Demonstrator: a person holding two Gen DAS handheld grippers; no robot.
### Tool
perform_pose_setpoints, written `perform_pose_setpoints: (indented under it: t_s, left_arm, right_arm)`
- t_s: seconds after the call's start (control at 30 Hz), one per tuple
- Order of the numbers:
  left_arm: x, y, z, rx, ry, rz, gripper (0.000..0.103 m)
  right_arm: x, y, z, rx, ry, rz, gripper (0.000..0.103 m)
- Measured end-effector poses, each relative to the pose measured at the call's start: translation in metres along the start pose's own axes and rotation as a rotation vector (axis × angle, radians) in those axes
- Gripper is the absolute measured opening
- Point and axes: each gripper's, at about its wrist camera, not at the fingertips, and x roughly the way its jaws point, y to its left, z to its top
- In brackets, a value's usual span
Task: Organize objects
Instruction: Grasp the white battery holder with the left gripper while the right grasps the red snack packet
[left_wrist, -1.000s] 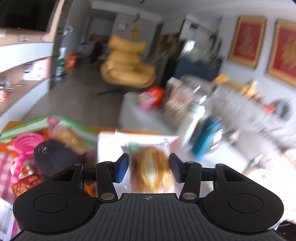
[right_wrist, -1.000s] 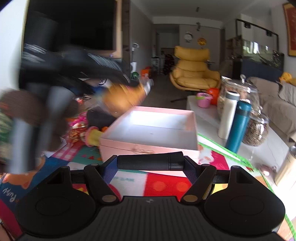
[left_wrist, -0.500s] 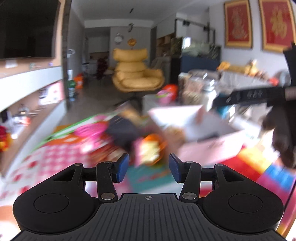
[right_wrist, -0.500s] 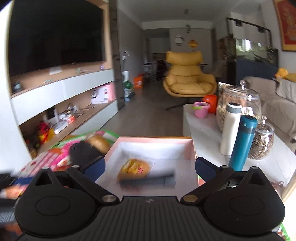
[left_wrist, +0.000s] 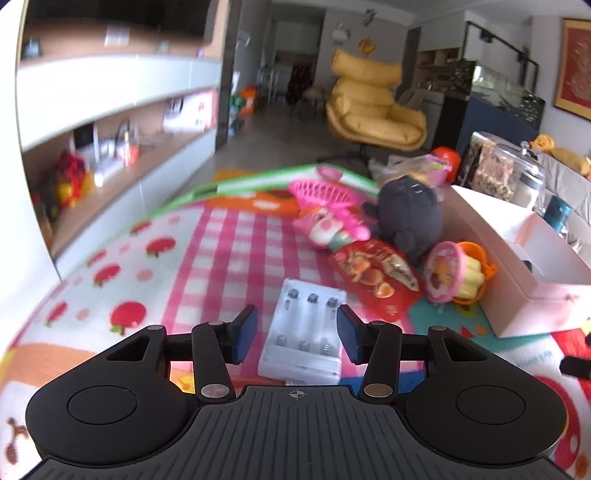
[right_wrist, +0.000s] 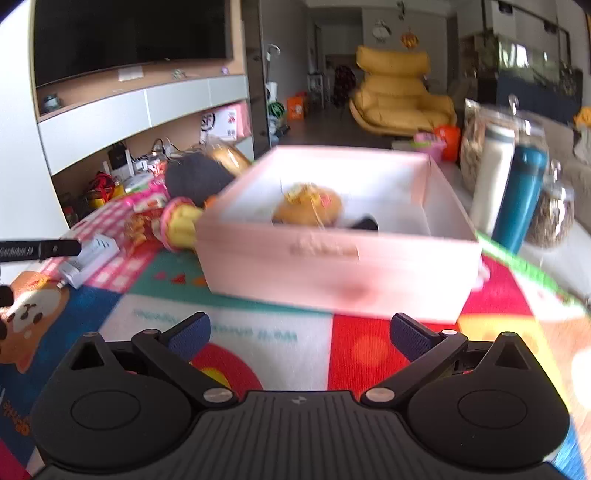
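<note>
The right gripper hangs over the colourful play mat, its jaws spread wide with nothing between them; just ahead sits the pink box, holding a wrapped bun and a dark object; a white battery charger lies to the left, near a yellow toy cupcake touching the box's corner.

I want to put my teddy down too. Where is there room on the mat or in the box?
The checked mat left of the charger is bare. So is the box floor on the right, beside the bun. Between charger and box it is crowded: snack bag, toy cup, plush.
</note>
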Motion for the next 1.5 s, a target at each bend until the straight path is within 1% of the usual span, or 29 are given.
perform_pose_setpoints:
  t_s: [0.07,0.13,0.17,0.27,0.37,0.4,0.43,0.53,0.63,0.73,0.83,0.87,0.9,0.97,1.03,1.17,1.27,1.4,1.5]
  left_arm:
    - [0.009,0.000,0.000,-0.003,0.032,-0.040,0.052]
    - [0.014,-0.005,-0.002,0.025,0.053,-0.064,0.052]
    - [0.017,-0.009,-0.004,0.039,0.064,-0.060,0.054]
    - [0.021,-0.022,-0.012,0.115,0.036,-0.005,0.056]
    - [0.021,-0.032,-0.014,0.151,0.027,0.033,0.059]
    - [0.021,-0.034,-0.014,0.155,0.027,0.045,0.059]
    - [0.021,-0.034,-0.014,0.155,0.026,0.052,0.053]
    - [0.011,-0.030,-0.018,0.144,0.028,0.058,0.053]
    - [-0.004,-0.021,-0.030,0.150,0.011,0.069,0.053]
    - [-0.020,-0.003,-0.040,0.104,-0.018,0.080,0.053]
    - [-0.029,0.020,-0.043,0.006,-0.036,0.038,0.053]
    - [-0.031,0.025,-0.044,-0.021,-0.042,0.019,0.053]
    - [-0.032,0.028,-0.043,-0.034,-0.045,0.009,0.053]
    - [-0.032,0.029,-0.043,-0.041,-0.048,0.004,0.053]
    - [-0.032,0.028,-0.043,-0.043,-0.050,0.002,0.053]
    - [-0.032,0.030,-0.044,-0.062,-0.054,-0.010,0.053]
    - [-0.032,0.031,-0.044,-0.068,-0.055,-0.015,0.053]
    - [-0.032,0.031,-0.044,-0.070,-0.056,-0.016,0.053]
    - [-0.033,0.032,-0.045,-0.081,-0.058,-0.023,0.053]
  right_arm:
    - [-0.001,-0.005,0.001,0.026,-0.010,0.008,0.103]
    - [0.001,-0.006,-0.001,0.031,-0.001,0.017,0.103]
    - [0.003,-0.005,-0.001,0.031,0.007,0.022,0.103]
    - [0.002,-0.002,-0.001,0.019,0.004,0.026,0.103]
    - [0.000,0.006,0.000,-0.023,-0.007,0.028,0.103]
    - [-0.001,0.012,0.002,-0.045,-0.012,0.030,0.103]
    - [-0.002,0.018,0.005,-0.068,-0.019,0.036,0.103]
    - [-0.006,0.042,0.018,-0.138,-0.056,0.063,0.103]
    - [-0.007,0.073,0.035,-0.223,-0.101,0.095,0.103]
    - [-0.001,0.106,0.051,-0.297,-0.111,0.143,0.103]
    - [0.015,0.139,0.065,-0.352,-0.088,0.186,0.103]
    - [0.022,0.150,0.070,-0.369,-0.074,0.199,0.102]
    - [0.030,0.161,0.075,-0.384,-0.058,0.207,0.096]
    - [0.050,0.178,0.085,-0.405,-0.013,0.201,0.091]
    - [0.075,0.189,0.094,-0.405,0.037,0.174,0.090]
    - [0.114,0.195,0.103,-0.413,0.137,0.101,0.090]
    - [0.128,0.194,0.102,-0.435,0.173,0.069,0.091]
    - [0.142,0.200,0.104,-0.447,0.196,0.062,0.100]
    - [0.149,0.201,0.106,-0.427,0.214,0.069,0.100]
